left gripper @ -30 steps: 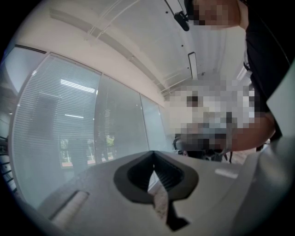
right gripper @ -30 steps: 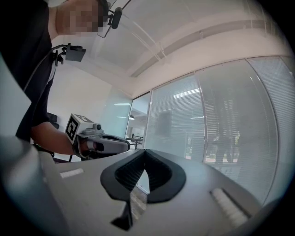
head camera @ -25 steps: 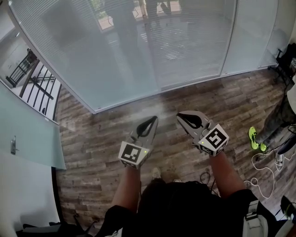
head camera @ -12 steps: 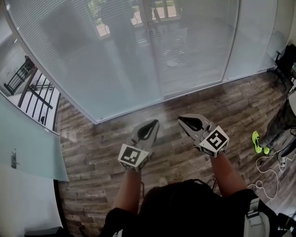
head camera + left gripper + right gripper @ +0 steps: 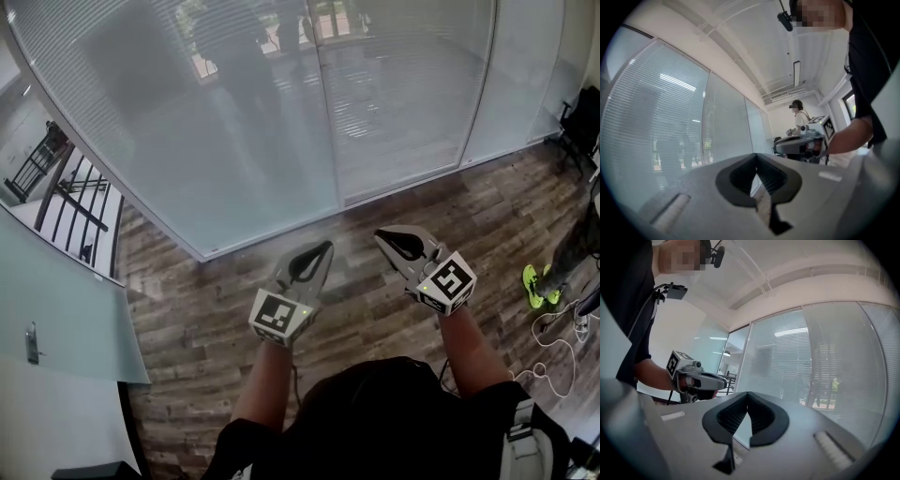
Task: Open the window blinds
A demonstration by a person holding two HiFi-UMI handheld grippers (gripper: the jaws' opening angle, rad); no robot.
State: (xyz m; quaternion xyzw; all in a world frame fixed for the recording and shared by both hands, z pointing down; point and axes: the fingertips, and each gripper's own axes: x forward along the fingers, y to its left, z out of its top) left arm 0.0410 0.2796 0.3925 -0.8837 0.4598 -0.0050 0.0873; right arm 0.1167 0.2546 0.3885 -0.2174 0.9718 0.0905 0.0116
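Reaching forward side by side above the wood floor (image 5: 216,309), both forearms hold their tools out in the head view. The left gripper (image 5: 324,247) and the right gripper (image 5: 381,235) each have their jaws pressed together on nothing, well apart from the window blinds (image 5: 403,94) behind the glass wall ahead. Both hands are hidden under the marker cubes, and a person at the right edge is cut off to a leg and a green shoe (image 5: 536,286). In the left gripper view the closed jaws point along the blinds, whose slats fade into grey reflections at the left. In the right gripper view the closed jaws sit below the slatted panes, with dim, unreadable shapes in the glass.
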